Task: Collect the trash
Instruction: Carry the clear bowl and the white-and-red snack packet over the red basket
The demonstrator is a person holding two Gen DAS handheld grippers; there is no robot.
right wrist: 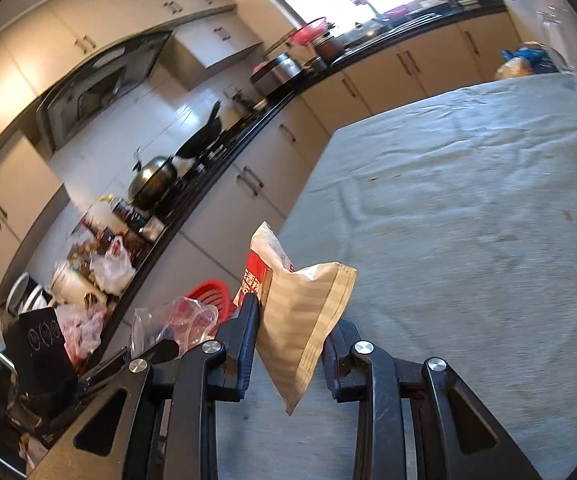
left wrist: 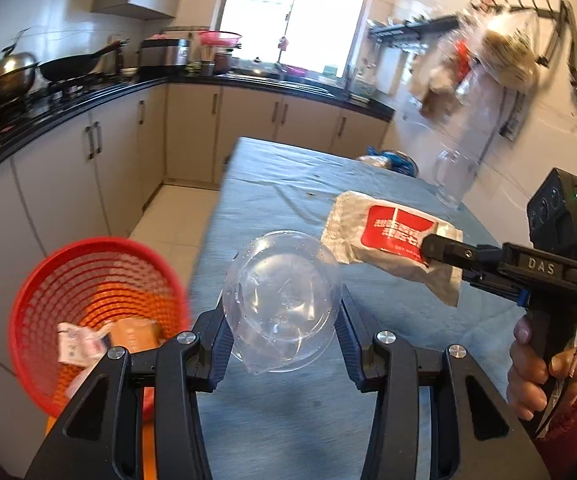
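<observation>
The left hand-held gripper [left wrist: 282, 320] grips a clear cup [left wrist: 282, 300] nearest the red basket [left wrist: 88, 280], low left; the right hand-held gripper [right wrist: 288, 344] clamps a wrapper [right wrist: 304, 312] over the surface [right wrist: 468, 240].

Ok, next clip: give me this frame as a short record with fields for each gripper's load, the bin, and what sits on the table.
left gripper: shut on a clear plastic cup, held up over the table's near edge
right gripper: shut on a white and red snack bag, held off the cloth
bin: red mesh basket on the floor left of the table, already holding some packaging
table: blue-grey cloth; glass jug and blue bag at the far end
</observation>
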